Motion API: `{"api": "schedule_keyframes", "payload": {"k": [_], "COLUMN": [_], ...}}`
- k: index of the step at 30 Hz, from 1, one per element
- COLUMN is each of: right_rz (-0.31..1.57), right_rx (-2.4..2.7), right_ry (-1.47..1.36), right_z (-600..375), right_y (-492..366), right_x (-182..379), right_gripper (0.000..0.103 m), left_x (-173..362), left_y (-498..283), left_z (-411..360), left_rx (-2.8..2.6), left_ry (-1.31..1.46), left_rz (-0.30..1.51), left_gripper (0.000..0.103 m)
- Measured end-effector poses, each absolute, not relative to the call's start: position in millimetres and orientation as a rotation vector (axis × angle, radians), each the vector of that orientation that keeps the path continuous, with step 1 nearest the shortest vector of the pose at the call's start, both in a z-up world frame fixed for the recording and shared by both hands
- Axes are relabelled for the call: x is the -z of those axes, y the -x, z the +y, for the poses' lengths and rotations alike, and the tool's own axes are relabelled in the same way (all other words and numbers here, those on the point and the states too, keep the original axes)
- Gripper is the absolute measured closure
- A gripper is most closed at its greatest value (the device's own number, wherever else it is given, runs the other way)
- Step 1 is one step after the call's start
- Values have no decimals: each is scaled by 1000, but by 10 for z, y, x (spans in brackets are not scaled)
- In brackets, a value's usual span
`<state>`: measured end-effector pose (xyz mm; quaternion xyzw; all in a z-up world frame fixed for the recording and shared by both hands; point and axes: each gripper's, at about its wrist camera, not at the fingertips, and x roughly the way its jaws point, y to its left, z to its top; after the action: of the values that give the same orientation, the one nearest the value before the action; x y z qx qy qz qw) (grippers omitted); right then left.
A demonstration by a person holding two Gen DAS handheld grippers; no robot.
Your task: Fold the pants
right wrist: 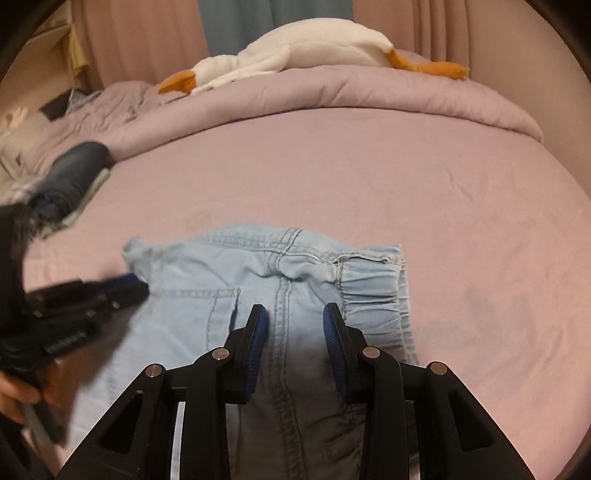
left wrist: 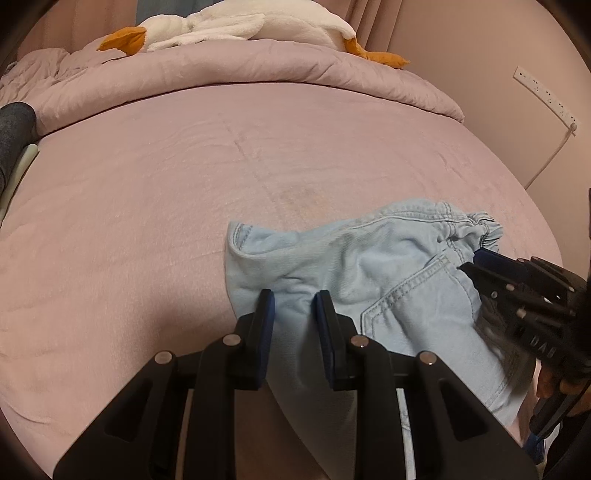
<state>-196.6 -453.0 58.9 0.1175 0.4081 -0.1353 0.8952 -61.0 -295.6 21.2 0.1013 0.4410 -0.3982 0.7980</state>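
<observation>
Light blue denim pants (left wrist: 373, 280) lie bunched on the pink bed sheet (left wrist: 184, 206), elastic waistband to the right. My left gripper (left wrist: 293, 301) is open, its blue-padded fingers over the pants' left part. In the left wrist view my right gripper (left wrist: 471, 264) reaches in from the right at the waistband and back pocket. In the right wrist view the pants (right wrist: 280, 273) lie under my open right gripper (right wrist: 295, 314), which straddles the centre seam beside the back pocket. My left gripper (right wrist: 136, 284) comes in blurred from the left at the pants' edge.
A folded pink duvet (left wrist: 240, 70) runs across the far side of the bed, with a white plush goose (left wrist: 229, 26) on it. A dark grey roll (right wrist: 70, 173) lies at the bed's left edge. A power strip (left wrist: 546, 96) hangs on the right wall.
</observation>
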Motion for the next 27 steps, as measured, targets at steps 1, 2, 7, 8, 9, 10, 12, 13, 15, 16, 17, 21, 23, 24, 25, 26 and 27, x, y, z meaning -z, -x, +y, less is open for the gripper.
{"api": "schedule_keyframes", "payload": {"k": [1,2,7,8,9,10,12,13,15,16,17,21,23,24,25,26,27], "right_rz": [849,854,828,803,782,754,713,706,690,686,684,705,762,790,813,820,818], "right_rx": [290,303,272,269,266,265,272,269,262,253,254,236,246,256,256,252,251], "right_ry": [-205,-163,-242,-267,-277,-287,-300,-301,-300,-288,-273,-255,-268,-272,-279,-282,-283], "right_z": [-4479,-4424,-4545,-4561,-4560,-4555,-4573,-4546,-4503,-4467,-4429,-4347,-4364,-4353,-4355,-4359,-4364], "right_y": [1962,1974,2093,2173,2209,2315,2452,2471,2583,2638,2672,2726,2687,2668,2642,2641,2638], "right_x": [-595,-597,-703,-764,-802,-859,-888,-882,-870,-867,-869,-806,-696,-639,-581,-553,-544], "right_gripper": [69,69,69,69,69,69,69,69,69,69,68,68,68,68,69,68,68], "left_x": [-219,-230,-309,-325,-336,-342,-360,-376,-399,-410,-420,-381,-326,-303,-285,-265,-242], "left_y": [614,619,731,778,829,882,1027,1118,1253,1319,1390,1601,1628,1626,1604,1606,1595], "left_z": [-2960,-2954,-2851,-2799,-2745,-2699,-2613,-2576,-2516,-2489,-2473,-2489,-2486,-2470,-2475,-2467,-2462], "left_rx": [850,842,786,779,782,786,792,803,826,835,839,842,836,836,840,841,839], "left_ry": [-214,-205,-164,-142,-116,-98,-83,-85,-69,-66,-71,-126,-148,-140,-131,-129,-125], "left_rz": [949,954,973,976,977,980,975,969,969,968,962,957,972,982,994,1005,1014], "left_gripper": [78,78,68,65,65,65,66,66,66,66,67,67,67,67,67,66,64]}}
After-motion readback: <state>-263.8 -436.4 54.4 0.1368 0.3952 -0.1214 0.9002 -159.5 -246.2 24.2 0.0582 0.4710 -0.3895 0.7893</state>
